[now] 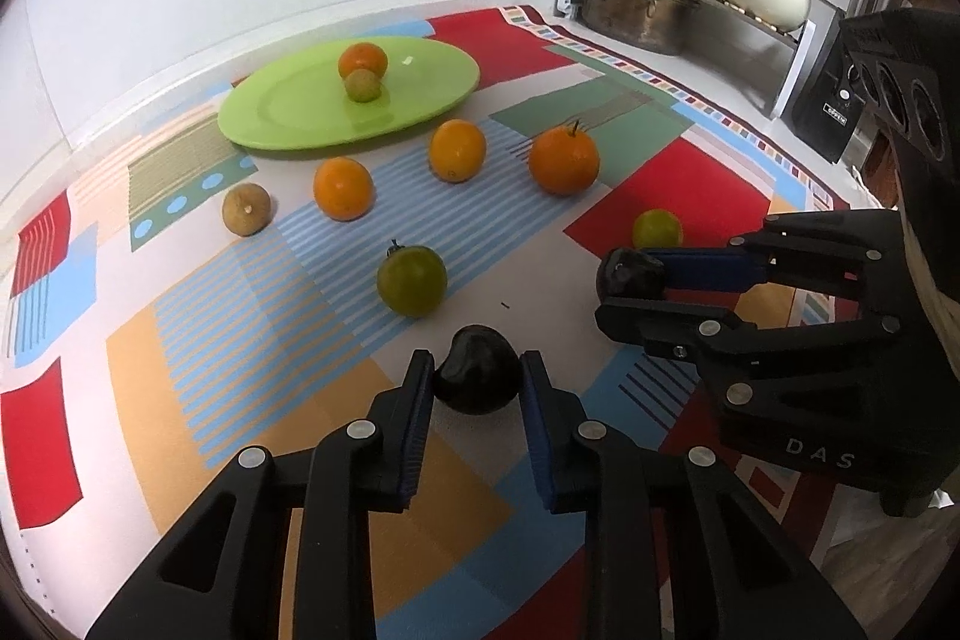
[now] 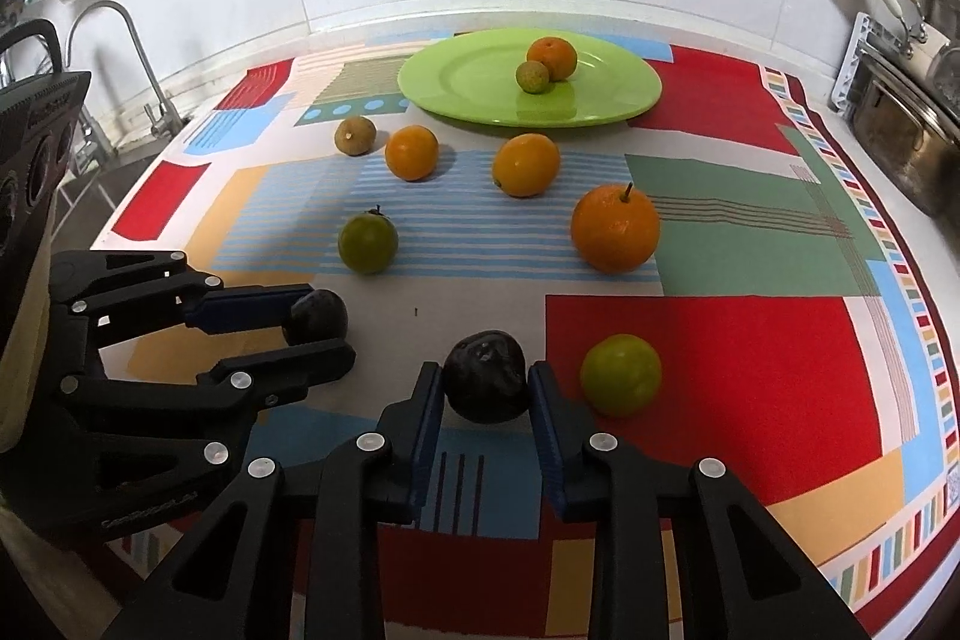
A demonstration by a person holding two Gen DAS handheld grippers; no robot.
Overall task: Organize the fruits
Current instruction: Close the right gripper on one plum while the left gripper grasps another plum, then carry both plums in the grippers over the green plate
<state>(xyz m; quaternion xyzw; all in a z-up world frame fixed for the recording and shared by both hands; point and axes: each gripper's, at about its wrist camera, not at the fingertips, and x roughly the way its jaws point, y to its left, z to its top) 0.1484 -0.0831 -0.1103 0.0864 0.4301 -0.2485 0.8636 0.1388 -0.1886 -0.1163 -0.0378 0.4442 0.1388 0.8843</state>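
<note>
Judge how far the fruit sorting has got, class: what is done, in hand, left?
Done: an orange and a small green fruit sit on the green plate. In hand: the left gripper and right gripper are each shut on a dark plum. Left: seven fruits lie loose on the cloth.

Two dark plums sit low in the frame: one (image 1: 477,370) at bottom centre of the left view, another (image 2: 487,384) at bottom centre of the right. Oranges (image 2: 614,227) (three loose) lie mid-frame; a green plate (image 2: 624,97) above holds two fruits.
</note>
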